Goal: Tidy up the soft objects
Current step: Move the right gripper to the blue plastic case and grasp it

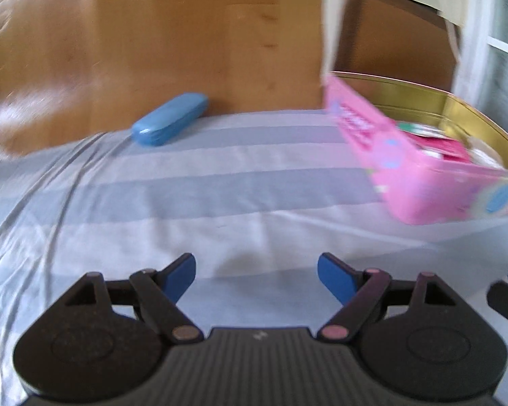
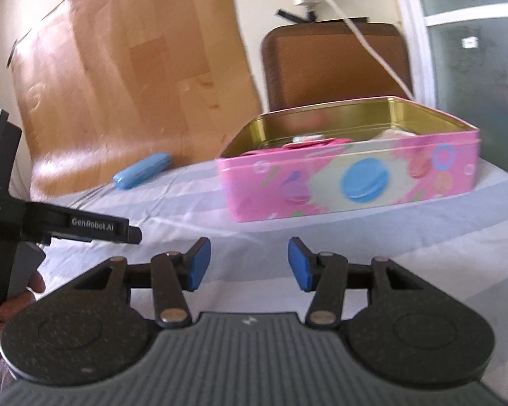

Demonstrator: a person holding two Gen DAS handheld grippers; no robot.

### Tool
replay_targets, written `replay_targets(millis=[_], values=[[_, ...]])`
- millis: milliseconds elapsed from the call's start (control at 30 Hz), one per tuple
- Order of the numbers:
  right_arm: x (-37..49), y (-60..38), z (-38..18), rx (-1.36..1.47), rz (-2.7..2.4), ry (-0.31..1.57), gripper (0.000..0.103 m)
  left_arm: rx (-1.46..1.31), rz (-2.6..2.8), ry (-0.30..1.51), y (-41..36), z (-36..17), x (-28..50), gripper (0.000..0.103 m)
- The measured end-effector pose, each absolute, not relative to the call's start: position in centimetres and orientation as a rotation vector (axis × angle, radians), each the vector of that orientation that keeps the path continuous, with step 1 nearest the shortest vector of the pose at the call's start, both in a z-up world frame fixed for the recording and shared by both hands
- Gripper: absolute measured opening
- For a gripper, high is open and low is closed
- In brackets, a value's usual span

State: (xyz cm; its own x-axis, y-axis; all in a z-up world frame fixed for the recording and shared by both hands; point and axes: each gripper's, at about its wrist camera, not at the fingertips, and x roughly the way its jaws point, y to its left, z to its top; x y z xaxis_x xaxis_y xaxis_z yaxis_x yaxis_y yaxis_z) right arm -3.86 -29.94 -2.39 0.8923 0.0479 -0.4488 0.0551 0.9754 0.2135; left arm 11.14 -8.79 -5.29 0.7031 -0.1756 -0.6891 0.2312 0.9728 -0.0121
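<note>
Both hand-held grippers, left [image 1: 256,275] and right [image 2: 248,264], gape empty; blue case [image 1: 170,123], apparently soft, lies well beyond.

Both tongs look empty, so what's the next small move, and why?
Probably send the left tongs on to the blue case: it lies alone on the striped sheet, outside the open pink tin, and both tongs stand open, holding nothing.

My left hand-held gripper [image 1: 256,275] jaws wide, empty; right hand-held gripper [image 2: 248,264] half-open, empty; both tilted downward.
</note>
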Motion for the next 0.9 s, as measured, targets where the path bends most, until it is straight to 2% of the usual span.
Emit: replay_targets(millis=[800, 900], values=[[1.9, -20.0, -3.5, 0.048, 0.177, 0.626, 0.054, -0.127, 0.037, 0.747, 5.6, -6.0, 16.6, 0.086], [3.4, -18.9, -3.6, 0.042, 0.198, 0.654, 0.060, -0.179, 0.084, 0.730, 7.3, -6.1, 17.4, 0.086]])
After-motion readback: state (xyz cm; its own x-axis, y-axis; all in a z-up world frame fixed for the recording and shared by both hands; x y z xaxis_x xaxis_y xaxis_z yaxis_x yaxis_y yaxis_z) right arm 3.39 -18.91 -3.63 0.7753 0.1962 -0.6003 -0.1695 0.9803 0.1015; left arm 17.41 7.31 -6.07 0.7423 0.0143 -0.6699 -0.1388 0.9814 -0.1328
